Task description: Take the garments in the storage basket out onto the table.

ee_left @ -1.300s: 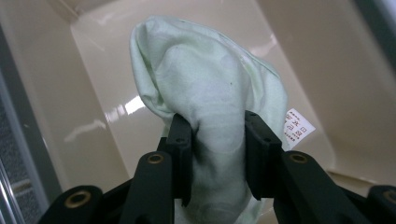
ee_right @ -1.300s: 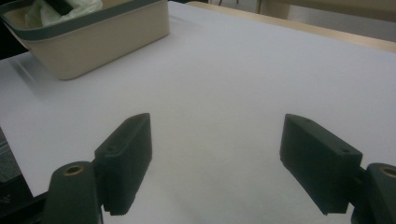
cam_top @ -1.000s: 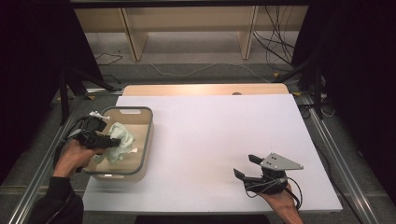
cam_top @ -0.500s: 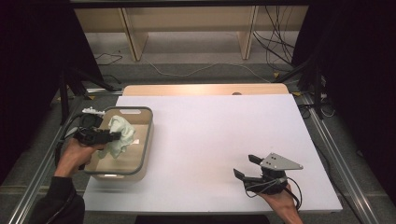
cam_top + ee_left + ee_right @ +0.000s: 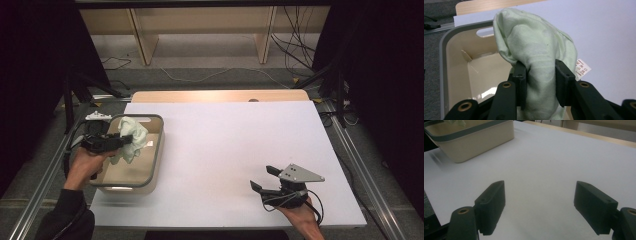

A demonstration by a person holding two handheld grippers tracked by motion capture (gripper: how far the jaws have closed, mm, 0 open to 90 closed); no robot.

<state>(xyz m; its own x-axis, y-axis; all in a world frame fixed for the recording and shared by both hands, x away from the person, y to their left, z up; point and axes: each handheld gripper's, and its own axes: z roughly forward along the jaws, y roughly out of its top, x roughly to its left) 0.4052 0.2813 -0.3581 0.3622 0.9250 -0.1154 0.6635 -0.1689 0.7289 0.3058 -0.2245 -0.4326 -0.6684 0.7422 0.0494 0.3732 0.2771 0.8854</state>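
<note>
Right now your left gripper (image 5: 121, 142) sits at the left of the high view, its jaws clamped on a pale green cloth (image 5: 131, 138) that is lifted above the open top of the beige bin (image 5: 156, 165). Looking along that gripper in its own view, the cloth (image 5: 534, 55) bulges up between the two black jaws and fills the middle of the frame, with a small white label (image 5: 583, 68) sticking out at its right edge. Behind it, at the left of that frame, you can see the bin's grey rim (image 5: 442, 47) and its cream floor.

Your right gripper (image 5: 265, 178) rests low at the lower right of the high view, on the white table (image 5: 235, 145), well apart from the bin. Its jaws stand wide apart with nothing between them; its own view shows bare white surface in the gap, and the bin (image 5: 474, 138) sits in the upper left of that frame.
</note>
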